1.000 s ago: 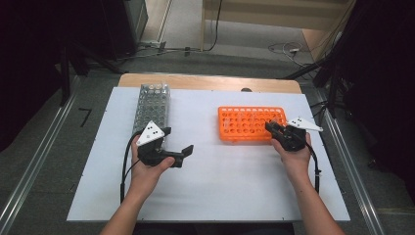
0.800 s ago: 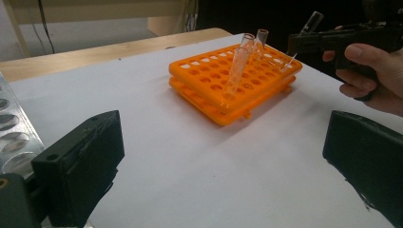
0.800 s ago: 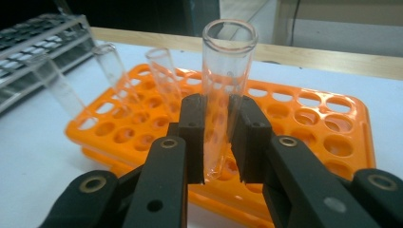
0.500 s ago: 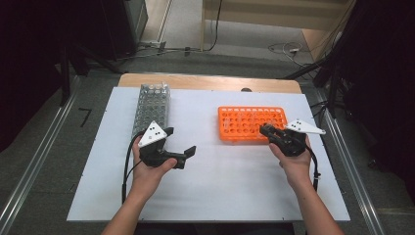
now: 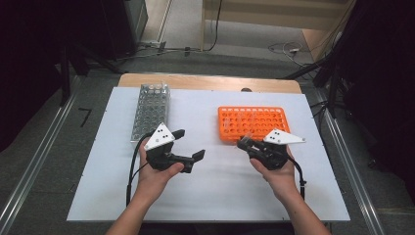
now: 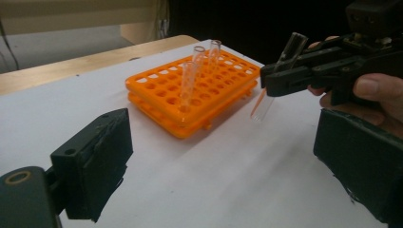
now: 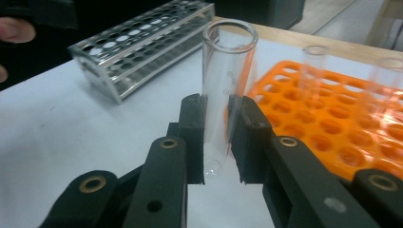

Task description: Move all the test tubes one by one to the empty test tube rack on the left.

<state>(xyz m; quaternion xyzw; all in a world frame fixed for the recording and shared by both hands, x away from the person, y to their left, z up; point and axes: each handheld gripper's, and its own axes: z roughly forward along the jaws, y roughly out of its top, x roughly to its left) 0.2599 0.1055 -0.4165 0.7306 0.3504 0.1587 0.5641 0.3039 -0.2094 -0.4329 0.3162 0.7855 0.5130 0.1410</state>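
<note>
My right gripper is shut on a clear glass test tube, held near its rounded bottom just in front of the orange rack. In the left gripper view that tube hangs tilted above the white tabletop in the right gripper. Three more clear tubes stand in the orange rack. My left gripper is open with nothing between its jaws, which have just been closing a little. It points toward the right gripper from the left.
A metal tube rack stands at the back left of the white tabletop, also seen as the metal rack. The table's wooden far edge runs behind both racks. Bare white surface lies between and in front of my hands.
The right gripper has carried the tube left and toward me, off the orange rack's front right corner. The left hand has stayed in place.
</note>
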